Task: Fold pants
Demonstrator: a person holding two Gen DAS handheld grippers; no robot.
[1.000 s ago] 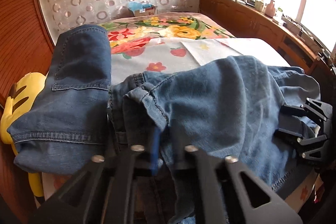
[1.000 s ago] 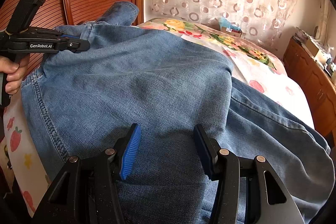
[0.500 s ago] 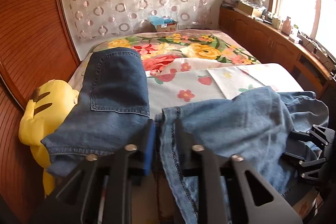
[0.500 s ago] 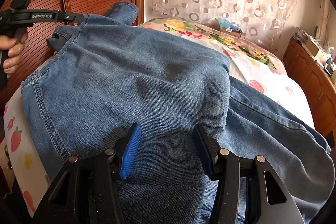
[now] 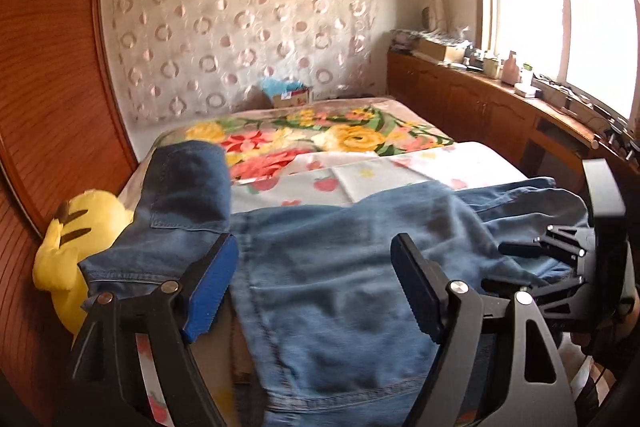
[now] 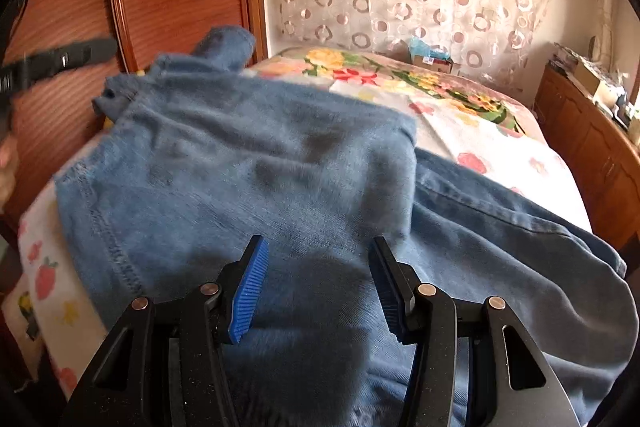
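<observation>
Faded blue denim pants (image 5: 340,267) lie folded across the near end of my flower-printed bed sheet (image 5: 400,173); a yellow plush toy (image 5: 76,251) sits beside them. My left gripper (image 5: 314,287) has just been opening, its jaws apart with nothing pinched; my right gripper (image 6: 316,291) hovers half-open, over the denim, unclamped.

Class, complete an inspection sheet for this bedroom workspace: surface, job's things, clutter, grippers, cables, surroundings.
Surface: bed with strawberry-print sheet and a floral blanket.
Job's things: blue jeans spread on the bed, one part folded over.
Clutter: yellow plush toy at the bed's edge; cardboard box at the far end.
Grippers: left gripper open, jaws just opened, clear of the denim; right gripper open above the jeans.
Cables: nothing seen.
Surroundings: wooden panel, patterned curtain, window, cluttered cabinet.
</observation>
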